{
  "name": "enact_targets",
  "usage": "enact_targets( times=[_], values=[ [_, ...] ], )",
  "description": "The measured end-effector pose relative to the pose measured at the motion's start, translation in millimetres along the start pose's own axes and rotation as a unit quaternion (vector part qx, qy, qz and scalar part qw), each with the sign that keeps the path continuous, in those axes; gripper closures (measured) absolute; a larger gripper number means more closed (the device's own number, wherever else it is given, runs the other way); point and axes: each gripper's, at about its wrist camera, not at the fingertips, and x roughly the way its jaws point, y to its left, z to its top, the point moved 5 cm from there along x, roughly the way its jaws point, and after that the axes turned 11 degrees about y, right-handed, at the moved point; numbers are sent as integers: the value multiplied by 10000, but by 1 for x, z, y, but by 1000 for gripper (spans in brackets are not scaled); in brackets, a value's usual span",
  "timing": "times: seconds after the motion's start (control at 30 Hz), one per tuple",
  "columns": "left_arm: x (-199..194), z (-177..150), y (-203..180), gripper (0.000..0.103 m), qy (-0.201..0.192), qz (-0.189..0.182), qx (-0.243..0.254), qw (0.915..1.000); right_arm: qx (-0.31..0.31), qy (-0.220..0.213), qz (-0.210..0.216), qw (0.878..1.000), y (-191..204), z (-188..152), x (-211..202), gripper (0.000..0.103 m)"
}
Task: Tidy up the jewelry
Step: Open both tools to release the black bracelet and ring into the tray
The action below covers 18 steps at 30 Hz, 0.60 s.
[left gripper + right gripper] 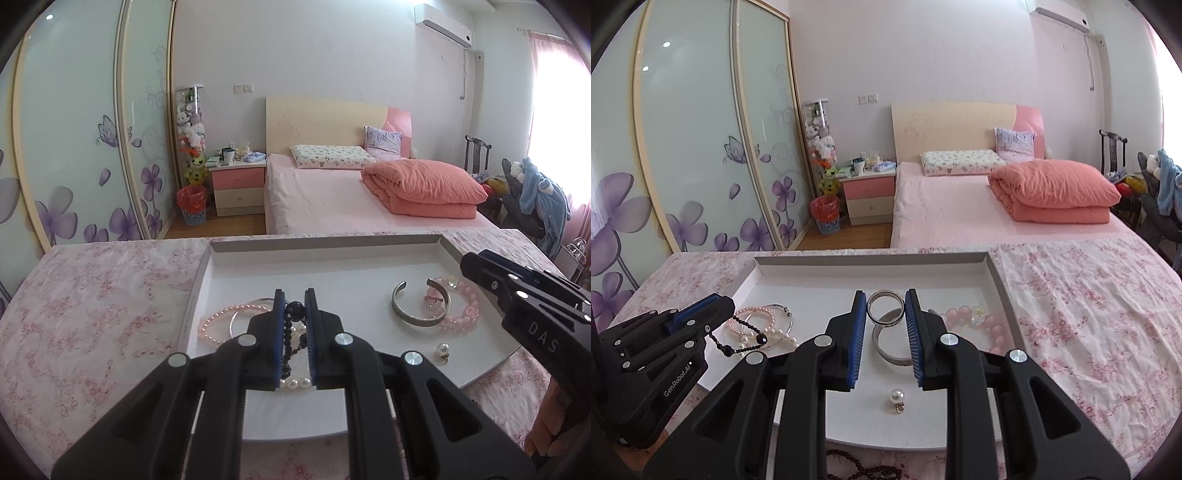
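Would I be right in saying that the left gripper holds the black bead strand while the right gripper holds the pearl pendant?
Not quite: the right gripper holds a silver ring, as the right wrist view shows; the pearl pendant lies loose in the tray. The left gripper does hold the black bead strand.

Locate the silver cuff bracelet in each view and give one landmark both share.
Left wrist: silver cuff bracelet right of centre in the tray, overlapping pink beads.
Right wrist: silver cuff bracelet centre, between the gripper's fingers, below a held ring.
Shared landmark: loose pearl earring.
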Motion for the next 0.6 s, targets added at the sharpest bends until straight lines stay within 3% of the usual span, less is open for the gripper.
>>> enact_targets(
  times=[0.17, 0.27, 0.6],
  values=[
    [10, 0, 0, 88, 86, -50, -7, 10000, 61, 126, 79, 9999, -2, -2, 6, 79],
    [11, 1, 1, 75, 72, -67, -53, 9999, 77, 95, 70, 9999, -3, -1, 4, 65],
    [0, 7, 21, 71, 27, -196, -412, 9990, 170, -17, -15, 9999, -12, 1, -10, 65]
  ],
)
